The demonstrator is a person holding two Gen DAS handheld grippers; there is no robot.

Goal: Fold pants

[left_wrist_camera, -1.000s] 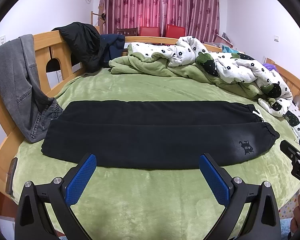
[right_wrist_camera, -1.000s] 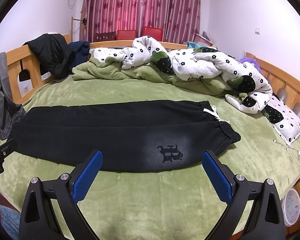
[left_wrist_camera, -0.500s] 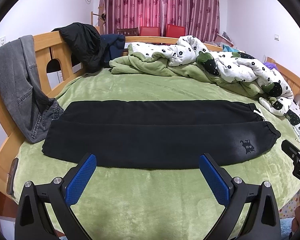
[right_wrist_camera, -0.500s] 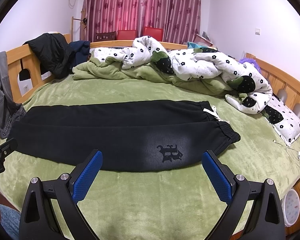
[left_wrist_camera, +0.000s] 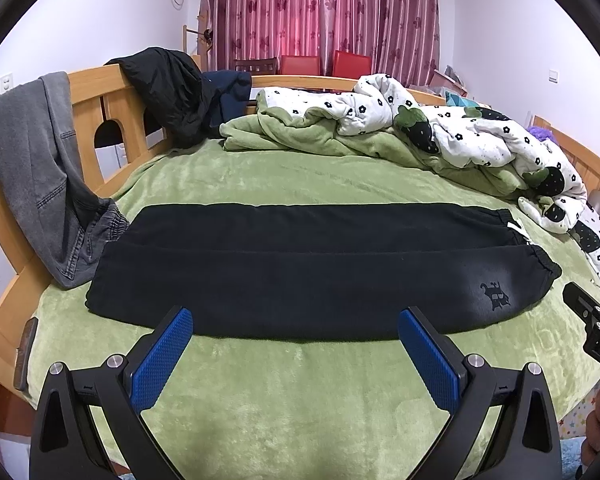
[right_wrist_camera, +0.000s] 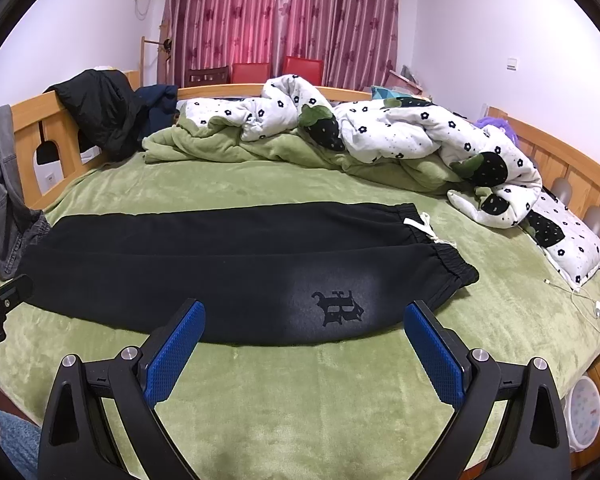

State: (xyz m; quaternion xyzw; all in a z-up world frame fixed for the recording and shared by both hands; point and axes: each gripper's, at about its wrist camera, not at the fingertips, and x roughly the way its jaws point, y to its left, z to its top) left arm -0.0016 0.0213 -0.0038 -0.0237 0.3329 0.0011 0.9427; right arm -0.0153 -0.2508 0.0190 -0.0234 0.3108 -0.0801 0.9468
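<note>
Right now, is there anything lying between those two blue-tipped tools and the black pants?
Nothing visible. Only bare green blanket lies between the open left tool and the black pants; likewise for the open right tool. The grey jeans hang off to the side.

A home bedroom: wooden bed [left_wrist_camera: 112,104], rumpled quilt [right_wrist_camera: 400,132], maroon curtains [left_wrist_camera: 320,12].
</note>
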